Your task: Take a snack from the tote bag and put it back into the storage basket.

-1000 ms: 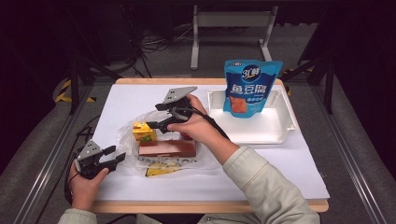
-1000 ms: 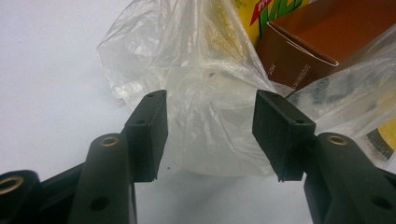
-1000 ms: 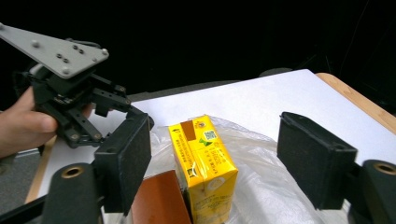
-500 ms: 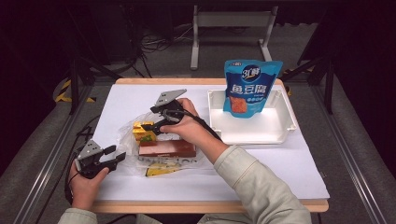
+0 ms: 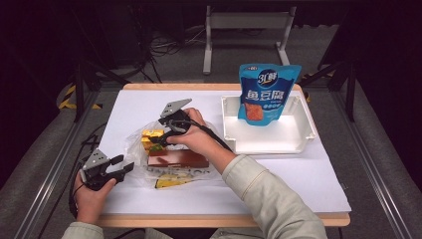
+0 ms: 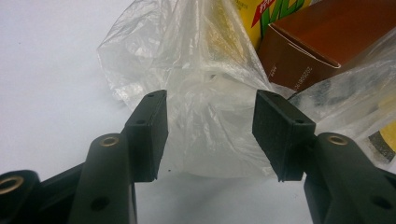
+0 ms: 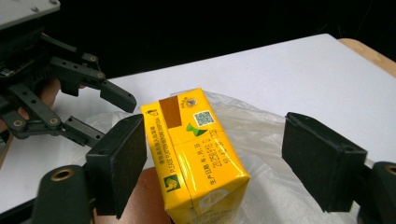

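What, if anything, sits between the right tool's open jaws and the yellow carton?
Nothing visible: the right tool already straddles the yellow carton, jaws open, a gap on one side. The plastic bag lies behind and beneath it.

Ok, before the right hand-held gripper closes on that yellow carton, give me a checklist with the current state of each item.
1. Right hand-held gripper jaws open: ok, wide apart.
2. Yellow rectangular drink carton between the jaws: ok, though it sits nearer the left-hand jaw in the right gripper view; no pad presses on it yet.
3. Carton free of the crumpled clear plastic bag: cannot tell; the bag lies under and behind it.
4. Left hand-held gripper steadying the bag: not ok; jaws open, plastic between them but not pinched.
5. White plastic tray has room: ok, bare floor in front of the upright blue snack pouch.
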Tool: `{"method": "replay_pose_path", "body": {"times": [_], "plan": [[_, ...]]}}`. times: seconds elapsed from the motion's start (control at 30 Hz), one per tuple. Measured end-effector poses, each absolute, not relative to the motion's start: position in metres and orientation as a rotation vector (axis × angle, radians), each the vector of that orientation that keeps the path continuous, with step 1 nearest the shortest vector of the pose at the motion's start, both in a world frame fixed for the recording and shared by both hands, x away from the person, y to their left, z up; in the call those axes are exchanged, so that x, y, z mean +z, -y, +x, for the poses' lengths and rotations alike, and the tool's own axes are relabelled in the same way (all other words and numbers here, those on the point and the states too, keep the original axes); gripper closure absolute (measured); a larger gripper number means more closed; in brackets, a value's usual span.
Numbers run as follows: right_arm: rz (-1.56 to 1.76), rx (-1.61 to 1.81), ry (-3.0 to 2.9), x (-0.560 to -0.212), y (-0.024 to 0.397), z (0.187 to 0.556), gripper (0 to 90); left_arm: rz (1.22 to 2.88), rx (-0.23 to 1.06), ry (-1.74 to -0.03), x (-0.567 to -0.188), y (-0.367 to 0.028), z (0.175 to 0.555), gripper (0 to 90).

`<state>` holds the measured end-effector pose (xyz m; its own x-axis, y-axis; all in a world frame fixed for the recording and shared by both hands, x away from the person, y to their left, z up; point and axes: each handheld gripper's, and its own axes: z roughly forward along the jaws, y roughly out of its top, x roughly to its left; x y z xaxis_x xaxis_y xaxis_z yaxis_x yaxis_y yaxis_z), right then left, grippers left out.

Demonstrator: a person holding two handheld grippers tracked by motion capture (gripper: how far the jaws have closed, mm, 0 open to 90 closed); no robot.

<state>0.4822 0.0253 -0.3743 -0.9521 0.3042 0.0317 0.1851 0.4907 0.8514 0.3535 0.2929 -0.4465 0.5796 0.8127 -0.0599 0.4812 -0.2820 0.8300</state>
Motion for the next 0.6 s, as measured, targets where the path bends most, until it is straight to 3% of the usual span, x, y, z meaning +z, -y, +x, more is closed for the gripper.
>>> {"method": "replay_pose_path", "body": {"times": [0.6], "plan": [[0.433, 1.406, -2.703, -0.394, -0.038, 0.484, 21.9, 1.941, 0.479, -1.035, -0.446, -0.293, 0.354, 46.0]]}}
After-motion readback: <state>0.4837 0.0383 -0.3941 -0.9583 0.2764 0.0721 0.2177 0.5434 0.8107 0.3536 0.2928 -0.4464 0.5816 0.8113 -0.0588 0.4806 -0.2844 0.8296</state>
